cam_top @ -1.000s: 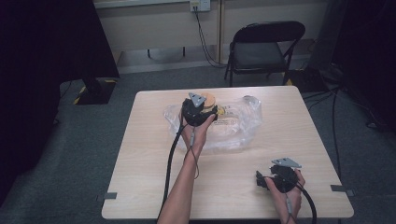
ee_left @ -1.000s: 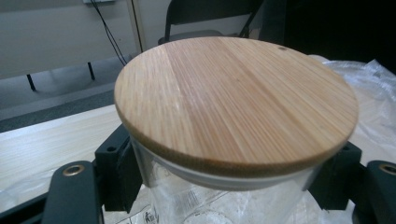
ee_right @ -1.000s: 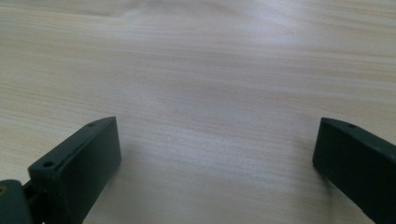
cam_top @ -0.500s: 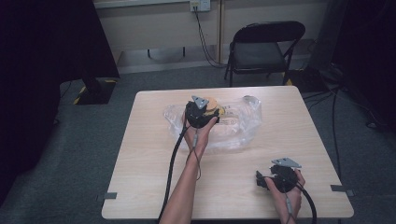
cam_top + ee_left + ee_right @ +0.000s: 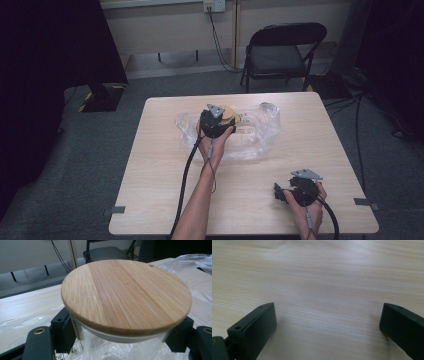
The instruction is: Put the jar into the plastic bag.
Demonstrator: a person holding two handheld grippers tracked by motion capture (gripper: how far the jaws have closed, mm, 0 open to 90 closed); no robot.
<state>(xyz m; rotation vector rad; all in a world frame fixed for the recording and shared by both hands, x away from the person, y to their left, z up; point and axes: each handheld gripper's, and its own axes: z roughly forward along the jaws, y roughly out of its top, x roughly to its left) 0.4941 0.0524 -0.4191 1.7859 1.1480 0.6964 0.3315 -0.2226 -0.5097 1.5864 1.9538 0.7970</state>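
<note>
Jar (image 5: 120, 340) clamped in left tongs (image 5: 222, 120) has shifted slightly right.

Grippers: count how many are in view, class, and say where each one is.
2. The left gripper is at the table's far middle, shut on a wooden-lidded jar over clear plastic wrap. The right gripper rests open near the front right corner.
</note>
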